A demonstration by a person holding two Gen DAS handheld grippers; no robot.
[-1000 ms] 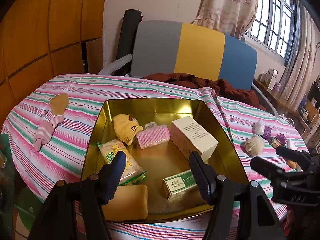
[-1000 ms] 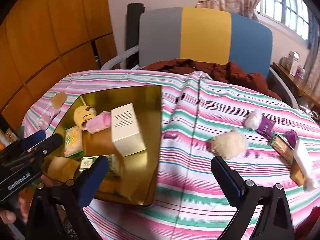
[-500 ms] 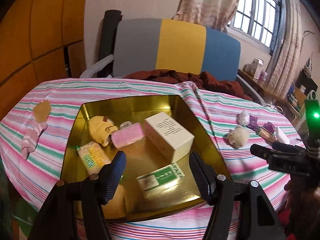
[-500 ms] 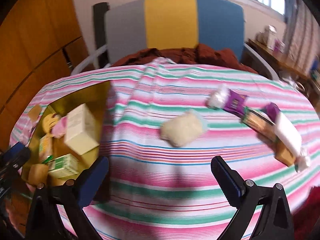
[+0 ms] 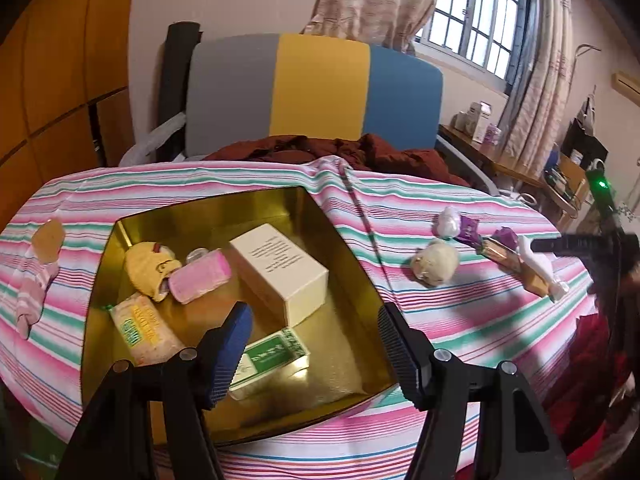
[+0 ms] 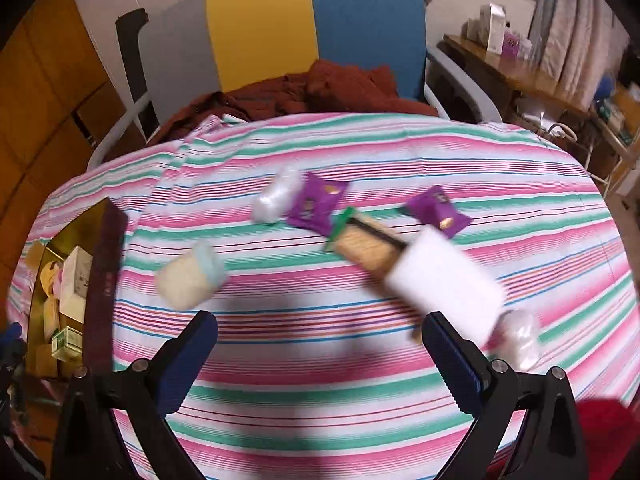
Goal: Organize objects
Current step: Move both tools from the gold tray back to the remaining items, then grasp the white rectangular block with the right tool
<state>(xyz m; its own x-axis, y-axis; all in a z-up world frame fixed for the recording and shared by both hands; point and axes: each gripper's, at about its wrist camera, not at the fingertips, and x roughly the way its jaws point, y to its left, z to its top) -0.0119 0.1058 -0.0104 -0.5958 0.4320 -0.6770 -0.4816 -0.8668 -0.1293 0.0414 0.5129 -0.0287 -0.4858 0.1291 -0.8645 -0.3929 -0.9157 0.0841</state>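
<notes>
gold tin (image 5: 352, 264) on striped cloth, already holds boxes, packets — prob the collecting spot. l gripper (image 5: 312, 344) spread, empty, over tin. r gripper (image 6: 320, 354) spread, empty, facing loose items: cream ball (image 6: 188, 276), purple packets (image 6: 316, 204), well apart from tin.

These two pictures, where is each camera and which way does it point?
Left wrist: on the left tool, open, looking down into the gold tin; the right tool shows at the right edge.
Right wrist: on the right tool, open, facing the striped tablecloth and its loose snacks.
Shared: the tin, the cream pouch, the purple packets.
</notes>
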